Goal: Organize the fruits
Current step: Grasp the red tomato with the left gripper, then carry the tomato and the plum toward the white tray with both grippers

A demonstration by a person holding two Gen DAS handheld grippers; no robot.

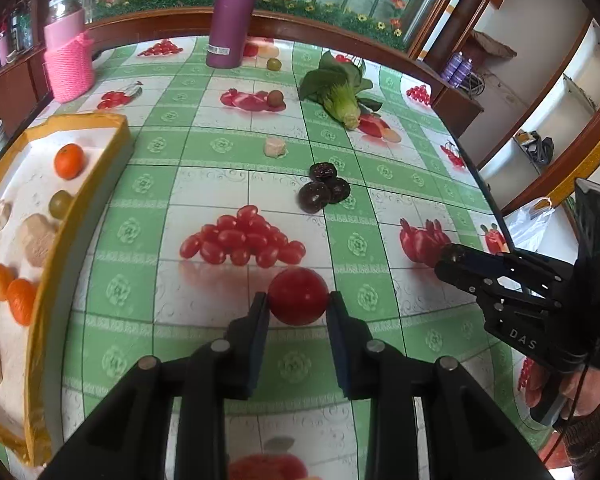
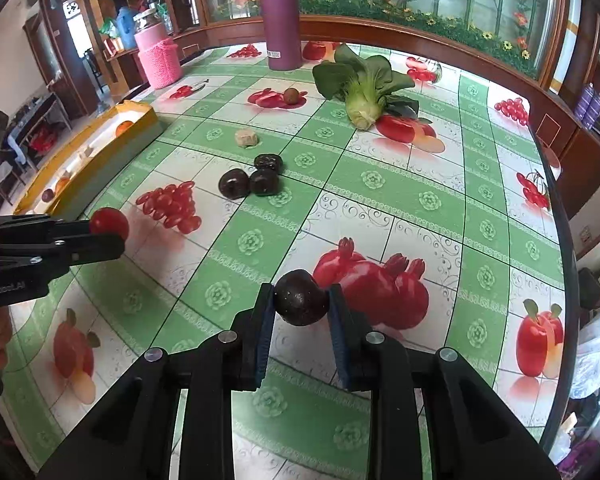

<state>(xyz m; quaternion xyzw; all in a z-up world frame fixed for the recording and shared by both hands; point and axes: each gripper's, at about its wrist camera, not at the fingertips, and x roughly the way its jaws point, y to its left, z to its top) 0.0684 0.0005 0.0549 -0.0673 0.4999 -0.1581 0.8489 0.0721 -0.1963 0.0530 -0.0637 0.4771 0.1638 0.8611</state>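
My left gripper [image 1: 298, 300] is shut on a round red fruit [image 1: 298, 296], held just above the fruit-print tablecloth. The right wrist view shows the same red fruit [image 2: 109, 222] at the tips of the left gripper [image 2: 112, 236]. My right gripper [image 2: 301, 304] is shut on a dark purple fruit [image 2: 301, 298], lifted off the cloth. In the left wrist view the right gripper [image 1: 446, 256] reaches in from the right in a hand. A yellow-rimmed white tray [image 1: 80, 128] at the left holds oranges [image 1: 69, 161], a green fruit [image 1: 60, 203] and beige pieces.
Three dark fruits [image 1: 324, 188] lie mid-table, with a beige chunk [image 1: 275, 147] and a brown fruit [image 1: 276, 98] beyond. A leafy green vegetable [image 1: 342, 92], a purple bottle [image 1: 234, 12] and a pink-sleeved jar [image 1: 68, 60] stand farther back. The table edge runs along the right.
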